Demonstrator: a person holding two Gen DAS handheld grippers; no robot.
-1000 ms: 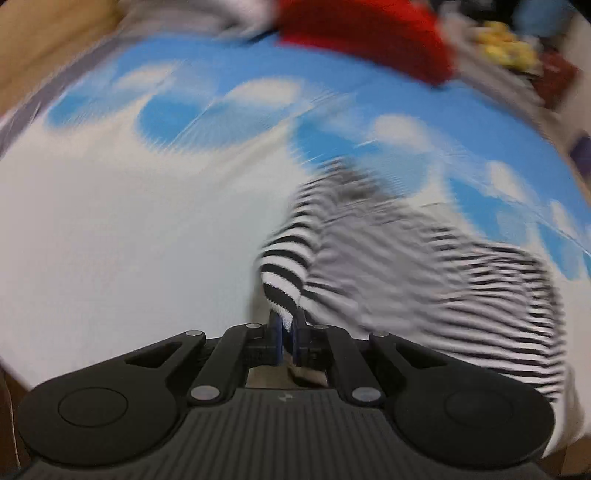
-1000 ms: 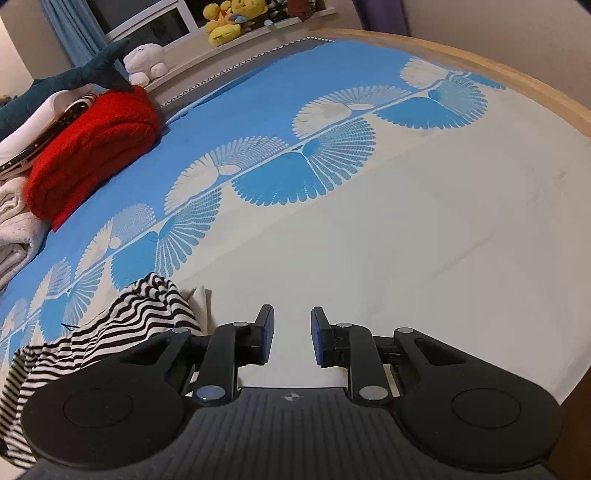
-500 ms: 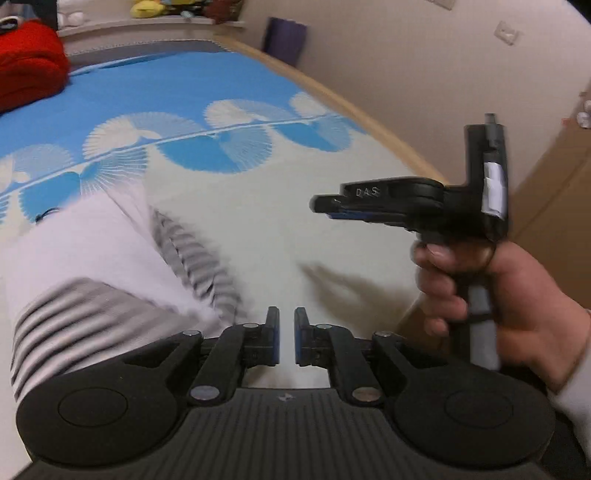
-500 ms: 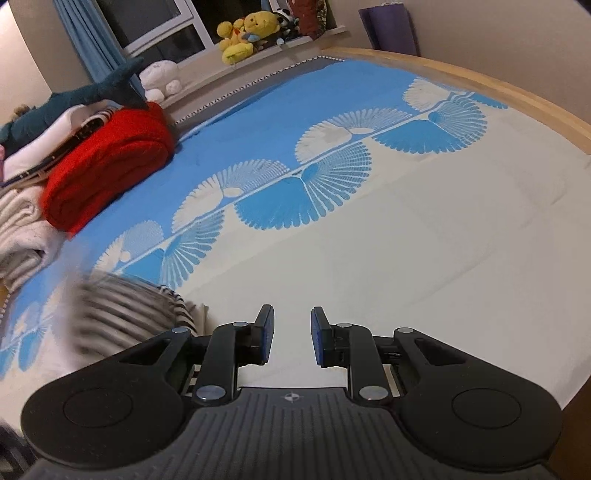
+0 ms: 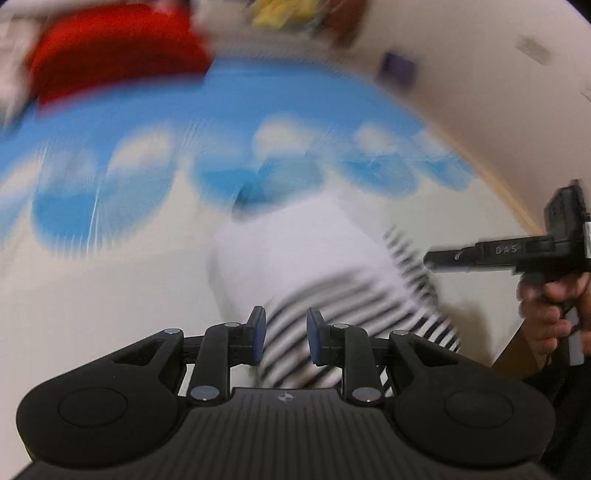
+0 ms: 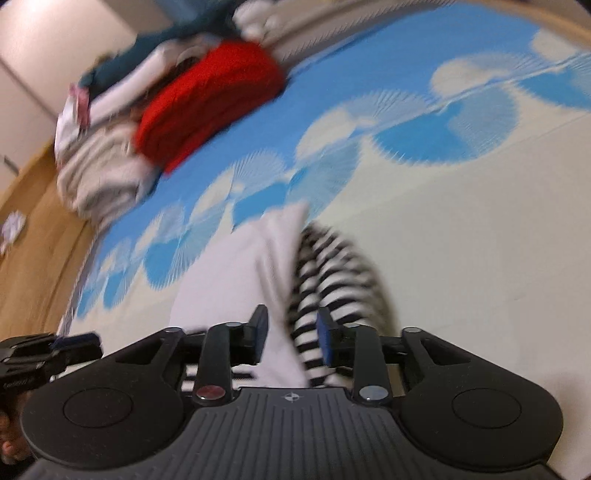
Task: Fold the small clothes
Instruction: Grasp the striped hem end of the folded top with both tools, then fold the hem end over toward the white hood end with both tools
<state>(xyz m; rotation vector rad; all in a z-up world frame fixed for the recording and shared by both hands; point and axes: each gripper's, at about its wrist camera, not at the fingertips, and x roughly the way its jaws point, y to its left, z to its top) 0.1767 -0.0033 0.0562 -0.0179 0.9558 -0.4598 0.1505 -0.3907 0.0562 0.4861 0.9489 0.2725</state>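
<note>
A small black-and-white striped garment with a plain white part lies on the bed's blue and cream fan-patterned sheet. My left gripper is open just above its striped near edge. In the right wrist view the same garment lies in front of my right gripper, which is open with the striped fabric seen between its fingers. The right gripper also shows at the right edge of the left wrist view. Both views are motion-blurred.
A red folded blanket and a pile of white and grey clothes lie at the far end of the bed. Plush toys sit on a ledge behind. The wooden bed edge runs along the right.
My left gripper let go of the striped garment and opened wider. The garment was laid over, white part up. Both grippers swung toward it and now hover at its near edge.
</note>
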